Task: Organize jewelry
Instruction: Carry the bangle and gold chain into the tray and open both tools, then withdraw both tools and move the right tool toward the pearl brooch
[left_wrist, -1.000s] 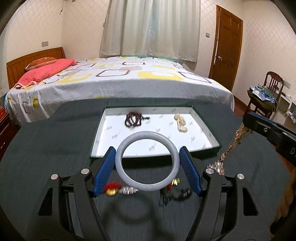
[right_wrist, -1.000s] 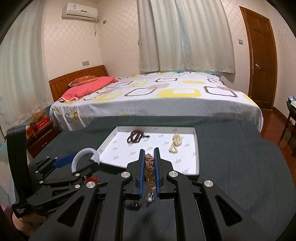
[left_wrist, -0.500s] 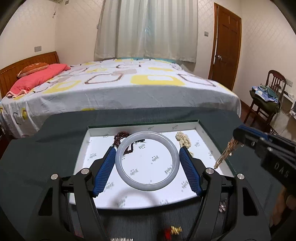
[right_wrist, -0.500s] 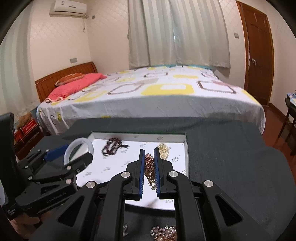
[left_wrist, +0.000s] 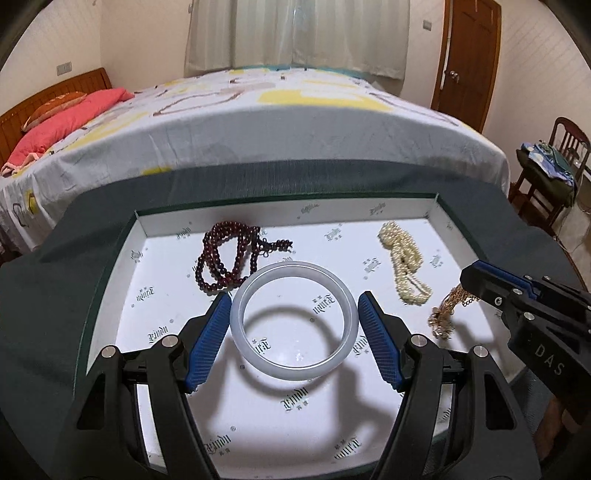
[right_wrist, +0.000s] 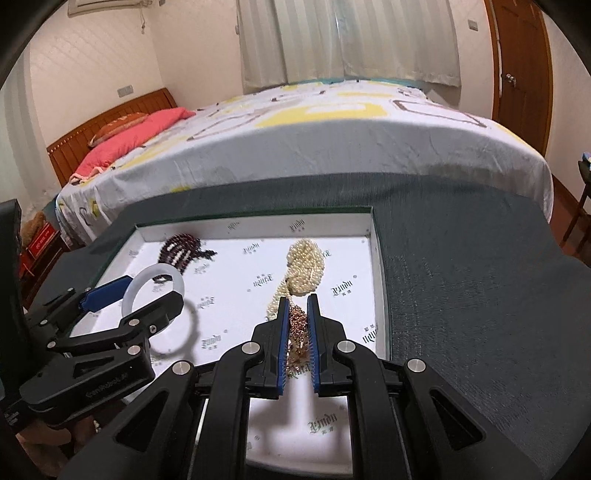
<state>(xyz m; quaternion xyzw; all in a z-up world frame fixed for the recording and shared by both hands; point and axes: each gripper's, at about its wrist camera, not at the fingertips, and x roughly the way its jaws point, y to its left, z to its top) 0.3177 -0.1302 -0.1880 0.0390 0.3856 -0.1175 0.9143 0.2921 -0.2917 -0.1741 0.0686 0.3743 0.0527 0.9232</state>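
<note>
My left gripper (left_wrist: 293, 315) is shut on a pale jade bangle (left_wrist: 295, 365), held level above the white tray (left_wrist: 110, 273); it also shows in the right wrist view (right_wrist: 173, 278). My right gripper (right_wrist: 297, 306) is shut on a gold chain (right_wrist: 298, 332) that hangs over the tray's right part; the chain also shows in the left wrist view (left_wrist: 445, 314). In the tray lie a dark red bead necklace (left_wrist: 231, 254) at the back left and a pearl necklace (left_wrist: 404, 266) at the back right.
The tray sits on a dark green cloth (right_wrist: 461, 295) over the table. A bed (left_wrist: 277, 122) stands just behind the table. A chair with clothes (left_wrist: 546, 162) is at the far right, near a wooden door (left_wrist: 469, 55).
Both grippers have moved forward from over the cloth to above the tray, carrying the bangle and the gold chain. The loose pieces on the cloth have dropped out of view.
</note>
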